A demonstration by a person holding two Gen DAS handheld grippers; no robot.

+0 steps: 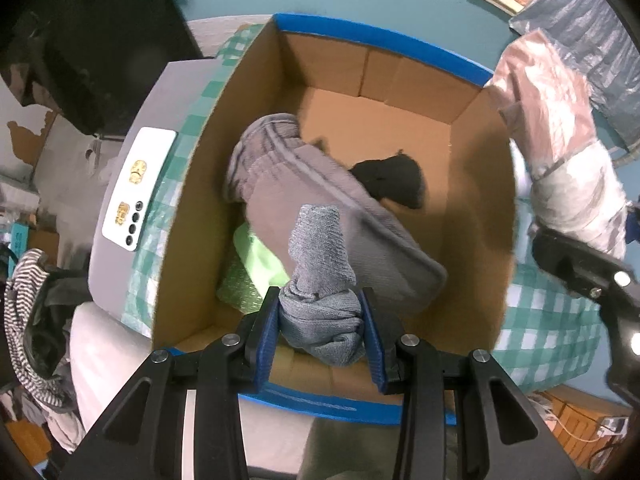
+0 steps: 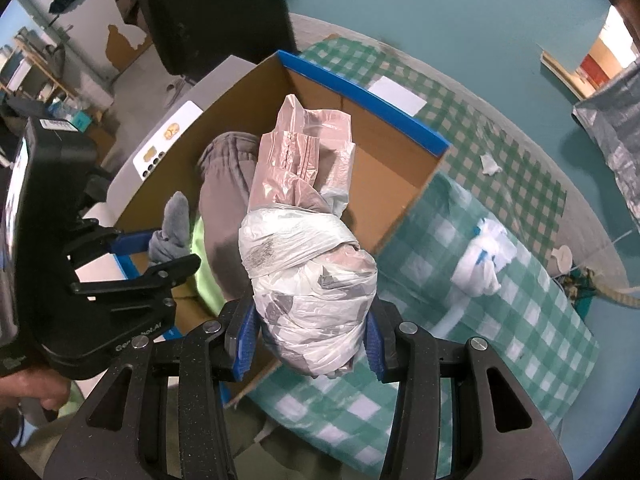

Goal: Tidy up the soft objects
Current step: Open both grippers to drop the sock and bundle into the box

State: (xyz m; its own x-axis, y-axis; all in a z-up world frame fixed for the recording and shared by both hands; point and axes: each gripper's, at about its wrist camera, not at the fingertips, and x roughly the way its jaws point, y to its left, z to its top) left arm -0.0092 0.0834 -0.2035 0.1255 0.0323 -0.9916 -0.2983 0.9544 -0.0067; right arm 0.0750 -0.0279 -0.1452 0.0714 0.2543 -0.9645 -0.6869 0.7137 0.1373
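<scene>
While the left gripper (image 1: 322, 322) is clamped on a rolled grey sock (image 1: 320, 280) and the right gripper (image 2: 312, 334) on a bag bundle (image 2: 308, 240), both are best released low inside the cardboard box (image 1: 400, 80) directly beneath them.

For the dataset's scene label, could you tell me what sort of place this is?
Probably a lived-in room at home: a green checked cloth covers the surface under the cardboard box, striped clothes are heaped beside it, and the wall paint is peeling.
</scene>
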